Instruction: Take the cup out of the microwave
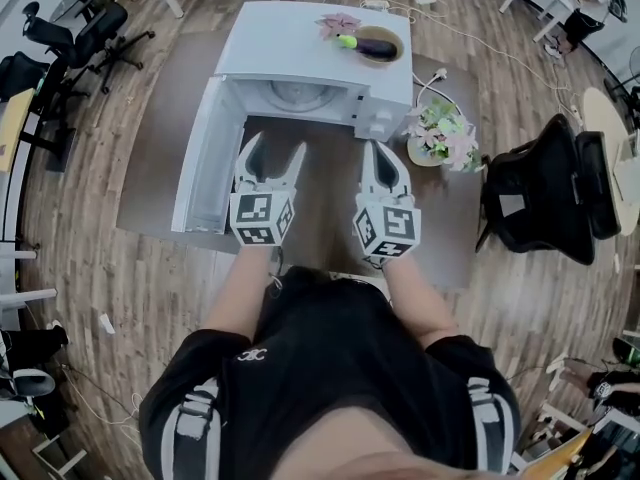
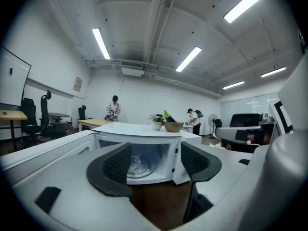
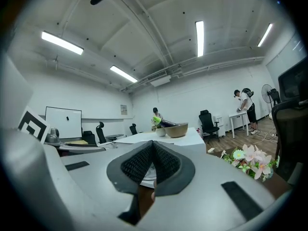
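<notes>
- The microwave [image 1: 300, 53] is white and stands on a brown table [image 1: 150, 168]. Its door [image 1: 205, 158] is swung fully open to the left side.
- The cup [image 2: 137, 163] is a clear glass one. It stands upright inside the microwave, on the round plate, and nothing touches it. It shows clearly only in the left gripper view.
- The left gripper [image 1: 275, 146] is in front of the open cavity and points at it, almost level. Its jaws are wide apart and there is nothing between the pads. In its own view the cup appears in the gap between the jaws, but it is deeper inside, apart from them.
- The right gripper [image 1: 385, 148] is beside the left one, in front of the control side of the microwave. Its jaws are closed together, pad against pad, and they hold nothing.
- On top of the microwave there is a bowl [image 1: 398, 56] with an eggplant [image 1: 375, 45] in it, and a small pink flower [image 1: 338, 23] just beside the bowl.
- A pot of flowers [image 1: 440, 133] stands on the table, near the right side of the microwave.
- A black chair [image 1: 560, 183] is on the floor to the right of the table.
- Far in the room, two people stand at desks.
</notes>
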A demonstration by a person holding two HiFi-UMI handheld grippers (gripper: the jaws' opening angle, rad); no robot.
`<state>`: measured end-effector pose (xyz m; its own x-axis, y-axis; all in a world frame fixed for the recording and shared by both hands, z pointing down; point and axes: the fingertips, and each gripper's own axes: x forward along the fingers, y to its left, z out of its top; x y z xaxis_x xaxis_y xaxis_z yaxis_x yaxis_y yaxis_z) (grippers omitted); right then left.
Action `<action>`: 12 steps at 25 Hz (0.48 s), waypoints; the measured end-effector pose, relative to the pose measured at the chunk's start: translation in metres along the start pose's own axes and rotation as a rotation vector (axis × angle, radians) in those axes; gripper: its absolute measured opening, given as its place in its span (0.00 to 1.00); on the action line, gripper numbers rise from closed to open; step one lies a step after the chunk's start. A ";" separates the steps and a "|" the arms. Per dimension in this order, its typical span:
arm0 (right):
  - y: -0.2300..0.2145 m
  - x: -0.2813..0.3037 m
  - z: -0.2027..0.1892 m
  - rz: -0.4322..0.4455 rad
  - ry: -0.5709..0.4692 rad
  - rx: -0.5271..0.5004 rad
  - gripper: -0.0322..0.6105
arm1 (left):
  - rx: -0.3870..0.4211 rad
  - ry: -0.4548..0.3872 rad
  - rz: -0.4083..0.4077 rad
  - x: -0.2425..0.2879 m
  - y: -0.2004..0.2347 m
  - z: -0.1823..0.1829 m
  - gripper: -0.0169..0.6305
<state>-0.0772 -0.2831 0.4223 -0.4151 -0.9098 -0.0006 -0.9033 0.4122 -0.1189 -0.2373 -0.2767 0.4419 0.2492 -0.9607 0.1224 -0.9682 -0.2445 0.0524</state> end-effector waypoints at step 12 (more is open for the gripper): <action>0.003 0.041 -0.025 -0.057 0.068 -0.066 0.05 | 0.062 0.135 0.003 0.100 0.051 -0.060 0.60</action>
<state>-0.0999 -0.3176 0.4464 -0.3674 -0.9273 0.0717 -0.9298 0.3644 -0.0514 -0.2608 -0.3770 0.5163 0.2422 -0.9361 0.2549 -0.9674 -0.2529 -0.0095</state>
